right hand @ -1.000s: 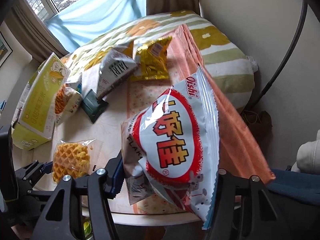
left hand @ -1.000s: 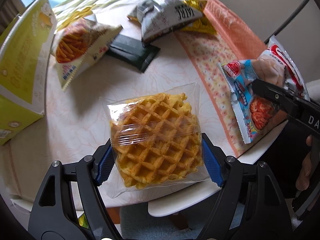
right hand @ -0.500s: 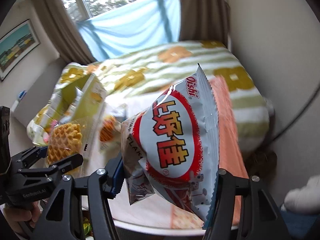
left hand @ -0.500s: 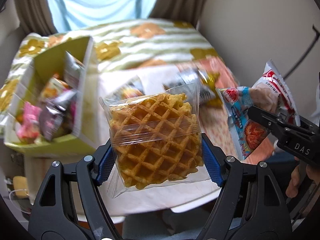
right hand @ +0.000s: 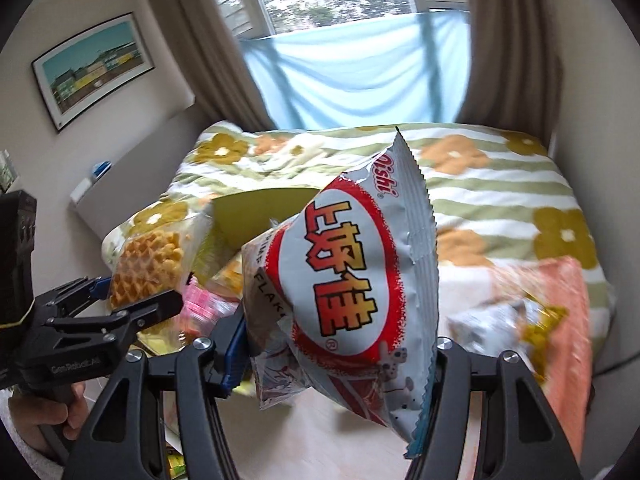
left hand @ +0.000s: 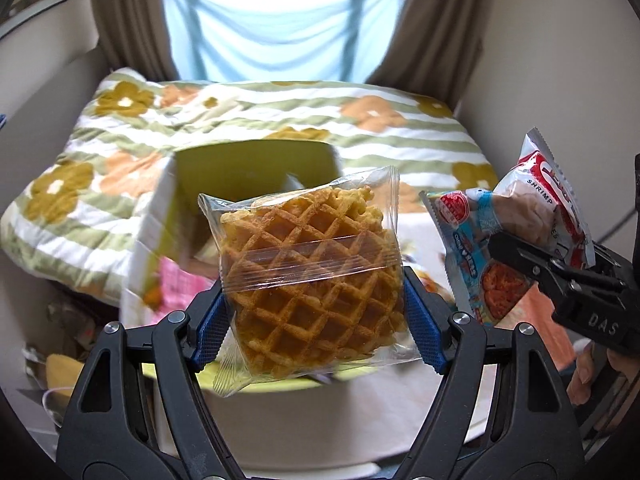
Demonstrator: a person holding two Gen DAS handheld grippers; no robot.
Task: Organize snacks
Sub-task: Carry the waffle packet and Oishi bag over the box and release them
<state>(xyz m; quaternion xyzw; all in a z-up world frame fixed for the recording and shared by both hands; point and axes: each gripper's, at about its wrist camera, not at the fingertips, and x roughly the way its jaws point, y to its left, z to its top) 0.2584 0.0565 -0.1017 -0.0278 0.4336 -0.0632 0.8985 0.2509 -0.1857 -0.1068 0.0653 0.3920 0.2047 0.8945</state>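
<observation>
My left gripper [left hand: 316, 320] is shut on a clear-wrapped waffle [left hand: 312, 284] and holds it in the air in front of the open yellow-green snack box [left hand: 256, 164]. My right gripper [right hand: 336, 352] is shut on a white and red shrimp chips bag [right hand: 352, 276]; a second packet is pinched behind it. In the left wrist view the right gripper [left hand: 520, 256] shows at the right with the chips bag [left hand: 556, 196] and a blue packet [left hand: 476, 248]. In the right wrist view the left gripper [right hand: 120, 296] holds the waffle [right hand: 148, 264] at the left, next to the box [right hand: 260, 212].
The box holds pink packets [left hand: 176, 288] and stands on the white table [left hand: 360, 412]. A grey bag [right hand: 492, 320] and a yellow bag [right hand: 548, 320] lie blurred on the orange cloth [right hand: 568, 344] at the right. A striped flowered bed [left hand: 256, 108] lies behind.
Both grippers have risen and swung toward the box with their snacks still held. The box opening now sits straight ahead of the waffle.
</observation>
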